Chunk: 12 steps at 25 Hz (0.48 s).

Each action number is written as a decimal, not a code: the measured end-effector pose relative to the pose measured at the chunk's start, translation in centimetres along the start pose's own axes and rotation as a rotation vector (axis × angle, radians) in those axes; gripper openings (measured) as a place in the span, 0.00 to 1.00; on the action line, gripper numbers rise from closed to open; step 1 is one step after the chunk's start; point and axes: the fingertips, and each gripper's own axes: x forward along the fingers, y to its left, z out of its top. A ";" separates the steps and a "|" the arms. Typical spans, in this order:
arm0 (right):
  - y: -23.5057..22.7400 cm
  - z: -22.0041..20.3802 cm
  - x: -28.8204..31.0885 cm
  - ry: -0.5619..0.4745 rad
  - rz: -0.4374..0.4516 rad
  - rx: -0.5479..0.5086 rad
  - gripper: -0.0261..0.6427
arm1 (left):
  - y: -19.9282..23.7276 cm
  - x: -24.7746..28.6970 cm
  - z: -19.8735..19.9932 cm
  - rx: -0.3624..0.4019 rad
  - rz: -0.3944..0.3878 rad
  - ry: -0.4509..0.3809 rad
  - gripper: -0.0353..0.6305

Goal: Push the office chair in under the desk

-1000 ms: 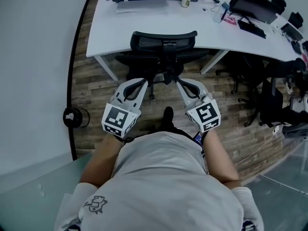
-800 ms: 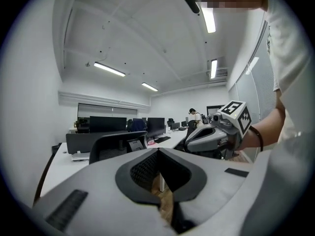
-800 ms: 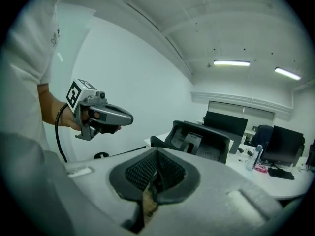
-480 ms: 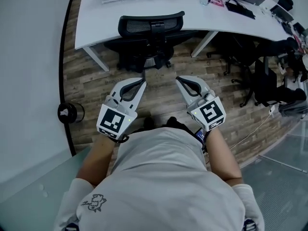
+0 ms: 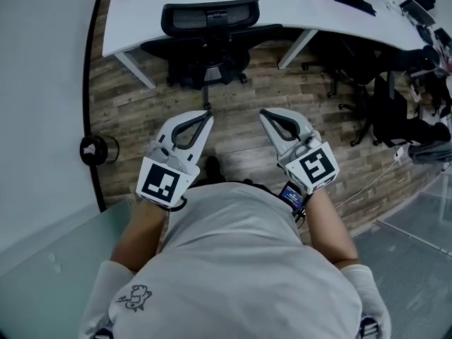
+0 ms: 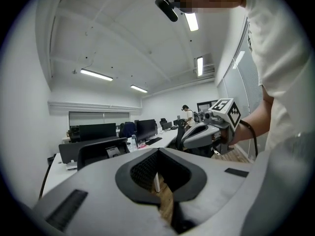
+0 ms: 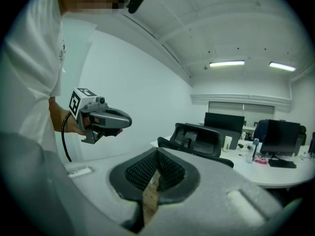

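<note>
The black mesh-backed office chair [image 5: 209, 20] stands at the white desk [image 5: 134, 30], its seat tucked under the desk's edge. It also shows in the left gripper view as the chair [image 6: 101, 152] and in the right gripper view as the chair [image 7: 203, 139]. My left gripper [image 5: 207, 114] and right gripper [image 5: 262, 112] hang side by side over the wooden floor, well short of the chair and touching nothing. Both are shut and empty. Each gripper's jaws meet tip to tip in its own view: left gripper [image 6: 157, 151], right gripper [image 7: 157, 151].
A black round object [image 5: 97, 149] sits on the floor by the white wall at left. More black chairs [image 5: 392, 119] and cables crowd the right side under the desk. Monitors and small items lie on the desk [image 7: 275, 173]. A glass panel runs along the bottom right.
The view has drawn back: the chair and desk have slid toward the top of the frame. Both grippers have come off the chair's back and now hang apart from it.
</note>
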 end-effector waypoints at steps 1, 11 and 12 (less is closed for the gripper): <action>0.0 -0.3 -0.7 -0.001 0.006 0.001 0.04 | -0.8 0.1 0.1 -0.016 0.003 -0.002 0.05; 0.7 -3.6 -10.4 -0.021 0.058 0.021 0.04 | -10.8 1.2 0.3 -0.078 0.060 0.010 0.05; 0.9 -4.0 -11.6 -0.021 0.062 0.021 0.04 | -12.2 1.3 0.4 -0.073 0.064 0.010 0.05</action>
